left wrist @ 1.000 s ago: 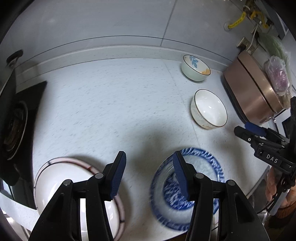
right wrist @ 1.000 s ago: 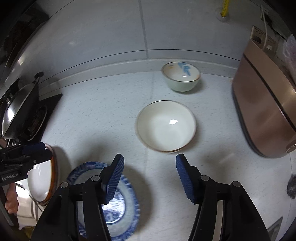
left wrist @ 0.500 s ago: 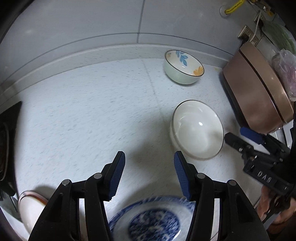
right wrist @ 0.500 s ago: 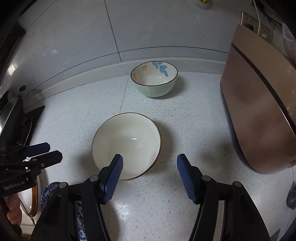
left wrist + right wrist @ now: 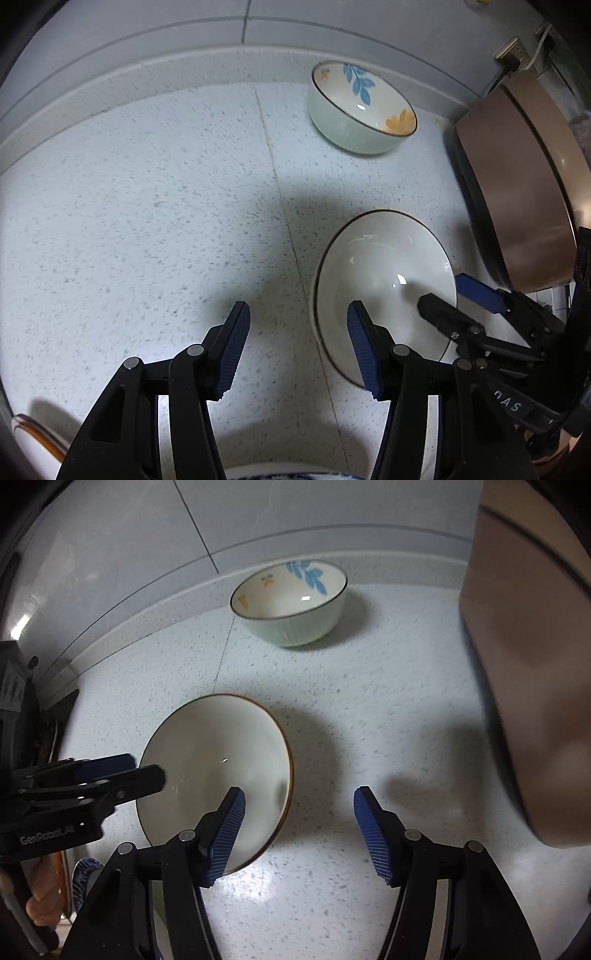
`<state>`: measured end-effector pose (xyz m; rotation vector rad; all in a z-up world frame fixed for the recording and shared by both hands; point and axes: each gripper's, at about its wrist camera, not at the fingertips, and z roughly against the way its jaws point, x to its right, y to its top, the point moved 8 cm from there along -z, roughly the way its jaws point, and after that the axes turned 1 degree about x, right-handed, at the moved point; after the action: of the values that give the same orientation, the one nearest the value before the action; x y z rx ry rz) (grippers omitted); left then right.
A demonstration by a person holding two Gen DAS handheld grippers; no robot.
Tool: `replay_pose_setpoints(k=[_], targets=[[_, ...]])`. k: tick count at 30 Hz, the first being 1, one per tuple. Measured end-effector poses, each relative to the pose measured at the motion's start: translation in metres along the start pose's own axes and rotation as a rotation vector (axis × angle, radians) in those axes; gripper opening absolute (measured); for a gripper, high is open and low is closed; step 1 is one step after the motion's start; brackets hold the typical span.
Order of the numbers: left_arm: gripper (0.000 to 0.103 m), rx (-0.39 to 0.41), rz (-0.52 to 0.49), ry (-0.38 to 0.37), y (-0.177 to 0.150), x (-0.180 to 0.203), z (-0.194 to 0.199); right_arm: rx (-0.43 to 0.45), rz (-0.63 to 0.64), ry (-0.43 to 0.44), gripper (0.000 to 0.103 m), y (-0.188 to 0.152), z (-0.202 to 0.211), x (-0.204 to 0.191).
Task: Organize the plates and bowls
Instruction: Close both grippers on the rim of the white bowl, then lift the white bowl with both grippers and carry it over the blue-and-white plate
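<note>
A plain white bowl with a brown rim (image 5: 376, 266) (image 5: 210, 753) stands on the speckled counter. My left gripper (image 5: 297, 347) is open, its right finger over the bowl's left rim. My right gripper (image 5: 297, 834) is open, its left finger over the bowl's right rim; it shows in the left wrist view (image 5: 458, 299) straddling the far rim. A pale green bowl with blue leaves (image 5: 360, 110) (image 5: 291, 605) stands by the back wall. A blue patterned plate (image 5: 83, 882) and an orange-rimmed plate (image 5: 33, 439) lie at the near edge.
A copper-coloured appliance (image 5: 524, 184) (image 5: 532, 664) stands close on the right. A stove (image 5: 22, 701) is at the far left. The backsplash ledge (image 5: 147, 81) runs behind the bowls.
Both grippers have moved forward and down to the white bowl, closing on it from either side. The plates have slid out toward the bottom edge of view.
</note>
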<state>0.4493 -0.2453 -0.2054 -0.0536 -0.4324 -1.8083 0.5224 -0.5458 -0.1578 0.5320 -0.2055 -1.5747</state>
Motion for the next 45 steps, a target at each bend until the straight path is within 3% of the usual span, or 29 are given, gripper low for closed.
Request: replay_pose_setpoints(k=[2,6,9,11,13,30,45], targets=[[0.043,-0.016,-0.006,-0.012,0.0,0.003,-0.006,-0.014,-0.007,0.012,0.055,-0.001,-0.006,0.001],[0.022,-0.049,-0.024,-0.037,0.0,0.011,-0.017,-0.049,-0.035,0.049,0.04,-0.001,-0.022,0.005],[0.013,-0.055,-0.025,-0.039,0.003,0.012,-0.022,-0.059,-0.056,0.078,0.036,-0.001,-0.028,0.006],[0.008,-0.057,-0.022,-0.046,0.004,0.013,-0.023,-0.058,-0.044,0.084,0.027,0.001,-0.028,0.003],[0.008,-0.055,-0.018,-0.052,0.005,0.013,-0.024,-0.057,-0.028,0.084,0.02,0.002,-0.028,-0.001],[0.007,-0.014,-0.006,-0.06,-0.001,0.001,0.001,-0.033,-0.022,-0.003,0.011,0.001,-0.014,-0.013],[0.007,0.087,0.015,-0.098,-0.035,-0.021,0.082,0.024,0.03,-0.008,0.009,-0.012,0.049,-0.061]])
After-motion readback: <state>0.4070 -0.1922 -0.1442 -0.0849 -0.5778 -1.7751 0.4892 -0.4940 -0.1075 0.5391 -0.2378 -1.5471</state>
